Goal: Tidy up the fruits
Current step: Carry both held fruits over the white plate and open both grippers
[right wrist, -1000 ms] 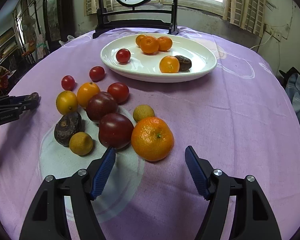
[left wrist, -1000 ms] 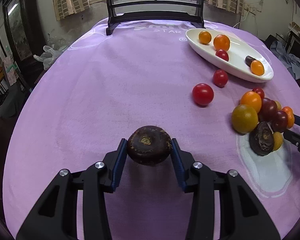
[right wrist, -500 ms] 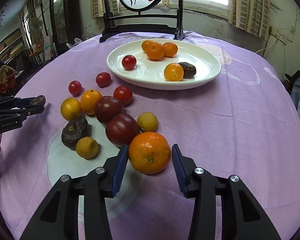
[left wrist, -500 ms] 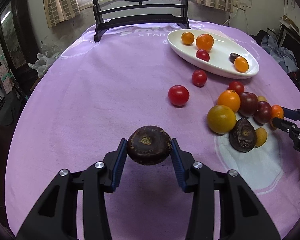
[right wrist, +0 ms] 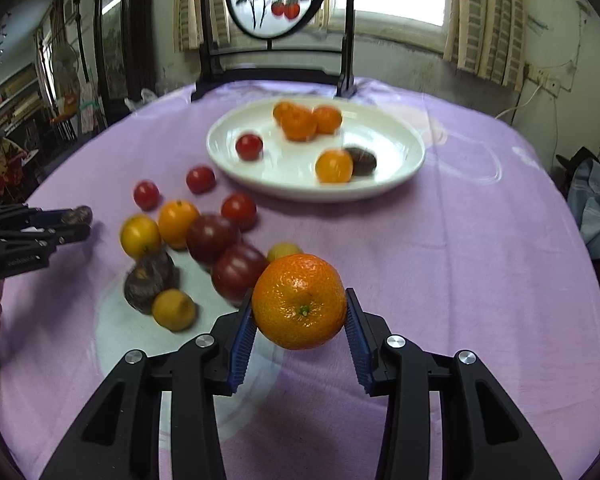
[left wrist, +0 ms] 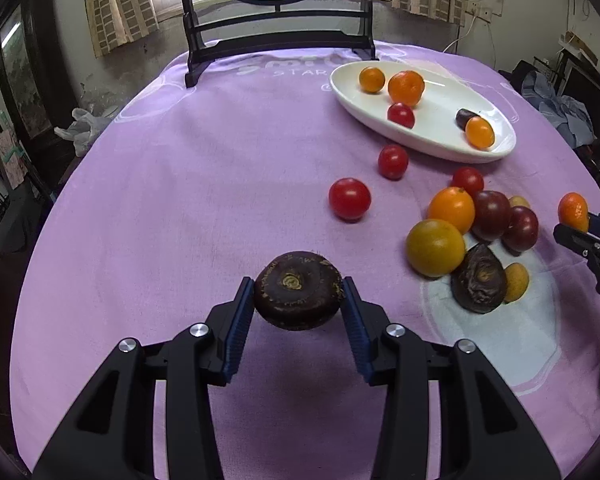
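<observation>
The left tool [left wrist: 298,300] is clamped on a dark brown, flattish round fruit [left wrist: 298,290]. The fruit sits right at the tips of the blue pads [left wrist: 240,328], one pad pressing each side, its stem scar facing the camera, and it hangs clear above the purple cloth of the bench [left wrist: 180,200]. The jaws stand only partly apart, as wide as the fruit.

The right tool [right wrist: 300,312] has a mandarin [right wrist: 300,302] between its fingertips. Its jaws are closing, and both blue pads [right wrist: 242,340] already touch the mandarin's sides. The mandarin is lifted off the cloth, its stem end turned toward the camera. In the left wrist view the same mandarin shows at the far right edge, held up by the right tool beside the loose pile.

The pile [right wrist: 204,248] lies on the bench just beyond and left of the right tool: two dark red tomatoes, an orange one, a yellow one, a wrinkled dark fruit, two small yellow fruits and a red tomato. Two more red tomatoes [right wrist: 172,186] lie apart between the pile and the plate [right wrist: 400,168].

The white oval plate sits further back, holding three orange fruits, a red tomato, an orange tomato and a dark fruit touching it. Behind it stands a dark wooden screen [right wrist: 276,20] with a round painted panel. The right wrist view is blurred away from the tool.
</observation>
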